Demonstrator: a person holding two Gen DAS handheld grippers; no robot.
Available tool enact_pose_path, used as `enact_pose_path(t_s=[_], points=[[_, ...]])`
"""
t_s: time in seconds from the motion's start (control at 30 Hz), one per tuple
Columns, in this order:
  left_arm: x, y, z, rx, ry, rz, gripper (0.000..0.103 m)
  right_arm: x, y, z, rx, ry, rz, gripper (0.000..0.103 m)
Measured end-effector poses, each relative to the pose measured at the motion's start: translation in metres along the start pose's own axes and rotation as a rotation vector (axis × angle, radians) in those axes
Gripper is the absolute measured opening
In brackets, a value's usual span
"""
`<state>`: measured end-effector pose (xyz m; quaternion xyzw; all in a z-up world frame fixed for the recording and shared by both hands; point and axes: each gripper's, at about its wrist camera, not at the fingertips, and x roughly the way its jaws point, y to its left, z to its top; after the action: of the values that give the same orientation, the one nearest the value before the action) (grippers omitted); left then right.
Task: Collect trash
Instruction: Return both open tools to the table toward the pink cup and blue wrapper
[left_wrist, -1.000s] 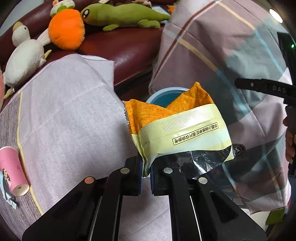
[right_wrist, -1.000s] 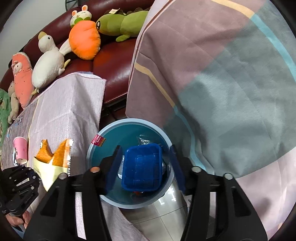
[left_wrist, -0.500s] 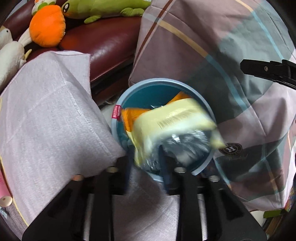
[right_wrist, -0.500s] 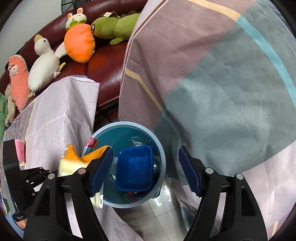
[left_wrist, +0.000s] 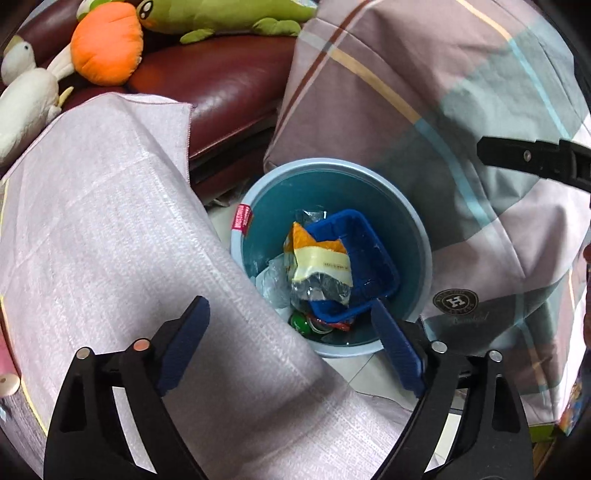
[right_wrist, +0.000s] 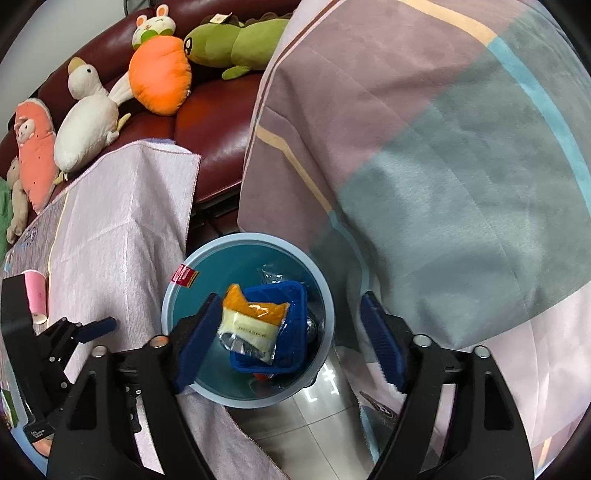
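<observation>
The left hand-held gripper (left_wrist: 290, 345) has just opened, empty; the wrapper (left_wrist: 317, 264) now lies in the bin (left_wrist: 421, 236). The right hand-held gripper (right_wrist: 290, 343), also widening, holds nothing; a cup (right_wrist: 35, 295) remains on the bench (right_wrist: 122, 229).

We are in a home's living room, by the look of it. We see a dark red leather sofa (right_wrist: 218, 107) with soft toys lined along it: a white duck (right_wrist: 88, 118), an orange carrot with a rabbit's head (right_wrist: 159, 74), a green dinosaur (right_wrist: 236, 44) and a pink plush figure (right_wrist: 35, 147). A low table beside it is draped in a pale woven cloth (left_wrist: 103, 229), and a checked bedsheet-like fabric (right_wrist: 424, 147) covers bulky furniture opposite. Between them, on a tiled floor (right_wrist: 321, 435), stands a small round blue waste bin (left_wrist: 424, 236) filled with household wrappers and packaging
</observation>
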<state>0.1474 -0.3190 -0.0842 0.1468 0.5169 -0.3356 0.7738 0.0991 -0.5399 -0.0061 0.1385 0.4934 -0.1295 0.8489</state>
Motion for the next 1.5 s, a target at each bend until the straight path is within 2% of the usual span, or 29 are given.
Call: enact_pose_path(t_s=[0.17,0.4,0.8,1.17,1.43,1.5], points=[[-0.017,0.009,-0.007,-0.028,-0.017,-0.011,0.092,-0.005,0.012,-0.004,-0.019,0.017,0.003,0.081],[-0.045,0.023,-0.019,-0.056,-0.053,-0.008,0.093,-0.018,0.036,-0.009,-0.052,0.019,0.002,0.082],[-0.092,0.067,-0.055,-0.148,-0.123,0.011,0.096,-0.043,0.093,-0.020,-0.119,0.010,0.013,0.087],[-0.128,0.128,-0.099,-0.268,-0.172,0.041,0.096,-0.047,0.164,-0.034,-0.195,0.032,0.065,0.087],[-0.145,0.185,-0.132,-0.372,-0.196,0.065,0.096,-0.039,0.223,-0.041,-0.251,0.075,0.117,0.087],[-0.149,0.204,-0.140,-0.390,-0.198,0.090,0.096,-0.035,0.241,-0.040,-0.259,0.091,0.133,0.087]])
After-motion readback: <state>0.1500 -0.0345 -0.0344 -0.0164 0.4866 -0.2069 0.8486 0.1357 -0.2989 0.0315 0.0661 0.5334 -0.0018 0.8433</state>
